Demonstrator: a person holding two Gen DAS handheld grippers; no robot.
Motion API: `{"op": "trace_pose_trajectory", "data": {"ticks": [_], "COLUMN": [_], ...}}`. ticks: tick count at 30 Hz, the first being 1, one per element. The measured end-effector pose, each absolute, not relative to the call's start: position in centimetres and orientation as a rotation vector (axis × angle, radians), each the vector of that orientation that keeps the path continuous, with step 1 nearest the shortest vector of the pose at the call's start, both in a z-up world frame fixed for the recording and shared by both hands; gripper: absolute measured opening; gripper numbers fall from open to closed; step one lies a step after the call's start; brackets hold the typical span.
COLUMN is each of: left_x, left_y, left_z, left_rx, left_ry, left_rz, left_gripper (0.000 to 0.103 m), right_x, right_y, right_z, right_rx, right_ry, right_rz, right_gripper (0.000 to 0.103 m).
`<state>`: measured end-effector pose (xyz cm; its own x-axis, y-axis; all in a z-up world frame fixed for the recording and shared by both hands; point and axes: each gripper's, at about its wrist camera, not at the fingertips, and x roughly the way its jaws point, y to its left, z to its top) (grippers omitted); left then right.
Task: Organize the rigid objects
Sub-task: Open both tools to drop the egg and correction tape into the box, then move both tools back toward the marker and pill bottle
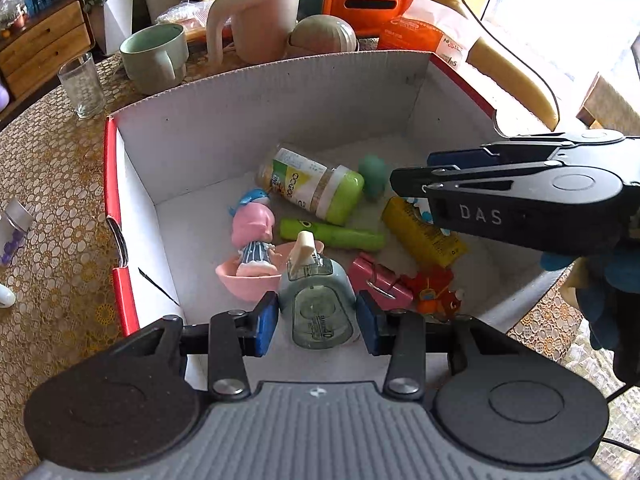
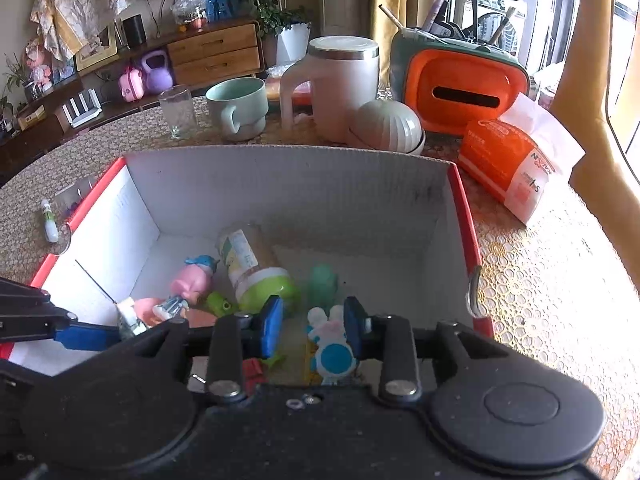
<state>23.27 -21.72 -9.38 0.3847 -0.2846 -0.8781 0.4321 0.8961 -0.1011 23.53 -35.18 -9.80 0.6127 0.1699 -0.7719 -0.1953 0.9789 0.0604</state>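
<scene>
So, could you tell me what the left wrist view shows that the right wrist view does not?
Only the left wrist view shows the right gripper from the side and the blue-gloved hand holding it. Only the right wrist view shows the brushes behind the orange tissue box and the black cylinder on the sideboard. Both show the red-and-white box, the green-capped jar, the pink-haired doll and the green mug.
</scene>
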Motion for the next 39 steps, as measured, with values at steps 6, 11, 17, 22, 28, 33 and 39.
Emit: {"op": "trace_pose_trajectory", "data": {"ticks": [6, 11, 17, 22, 28, 33, 39], "left_x": [22.9, 21.8, 20.0, 18.7, 17.3, 16.1, 14.6], "left_y": [-21.4, -21.0, -20.7, -19.6, -17.7, -15.6, -12.4], "left_z": [-9.2, -8.3, -6.6, -5.3, -3.8, -3.0, -2.2], "left_rx": [0.146, 0.133, 0.135, 0.121, 0.101, 0.075, 0.041], "left_ry": [1.083, 1.055, 0.991, 0.948, 0.899, 0.881, 0.857], "left_rz": [-0.449, -0.477, -0.498, -0.504, -0.497, -0.488, -0.457], "left_gripper": [0.045, 0.057, 0.066, 0.066, 0.066, 0.066, 0.066], "right_x": [22.3, 20.9, 19.3, 17.7, 15.6, 14.2, 12.8], "right_y": [-35.2, -35.1, -34.7, -33.9, -32.5, -31.8, -30.9], "right_z": [-9.2, -8.4, -6.8, -5.5, -3.7, -2.1, -1.4], "right_rx": [-0.011, 0.000, 0.007, 0.015, 0.006, 0.022, 0.063], "right_ry": [0.888, 0.876, 0.851, 0.831, 0.795, 0.753, 0.734], "right_rz": [0.218, 0.225, 0.245, 0.275, 0.312, 0.329, 0.358], "right_gripper": [0.043, 0.046, 0.049, 0.054, 0.061, 0.067, 0.079]}}
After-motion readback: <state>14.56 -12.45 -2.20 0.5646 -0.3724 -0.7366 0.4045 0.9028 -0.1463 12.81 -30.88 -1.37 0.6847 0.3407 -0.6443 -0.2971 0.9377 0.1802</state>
